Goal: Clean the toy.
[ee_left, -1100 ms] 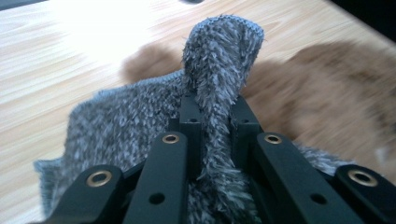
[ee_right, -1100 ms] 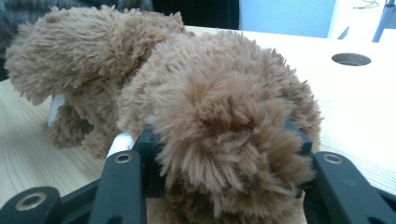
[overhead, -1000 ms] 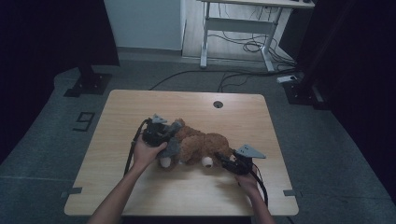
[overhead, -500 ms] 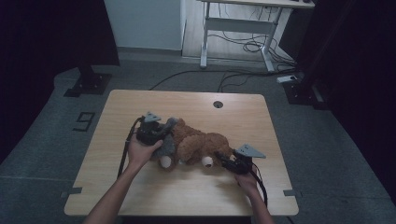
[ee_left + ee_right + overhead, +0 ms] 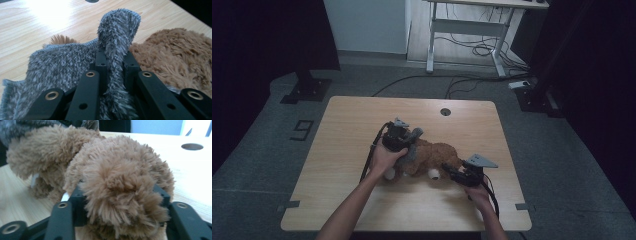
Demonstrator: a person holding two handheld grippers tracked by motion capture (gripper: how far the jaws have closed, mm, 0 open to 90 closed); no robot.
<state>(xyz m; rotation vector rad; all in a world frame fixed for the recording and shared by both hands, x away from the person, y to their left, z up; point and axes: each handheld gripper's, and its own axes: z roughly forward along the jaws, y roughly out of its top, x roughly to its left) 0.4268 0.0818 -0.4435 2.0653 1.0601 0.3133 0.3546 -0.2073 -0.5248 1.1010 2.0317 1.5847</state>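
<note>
Near the middle of the wooden table, toward the person's side of the round cable hole: a brown plush toy, lying on its side, with a grey fuzzy cloth draped at the end farther from the hole's right. White-tipped paw showing at the near edge of the toy.

At the toy's left end, the left gripper, held in the left hand; jaws drawn narrow, pinching a raised fold of the grey cloth that stands up between them, brown fur just beside it.

At the toy's right end, on the side away from the hole, the right gripper, gripped by the right hand; jaws set fairly wide around a thick furry limb of the toy, fur pressed against both inner faces. Cable hole visible beyond the toy in the right gripper view.
</note>
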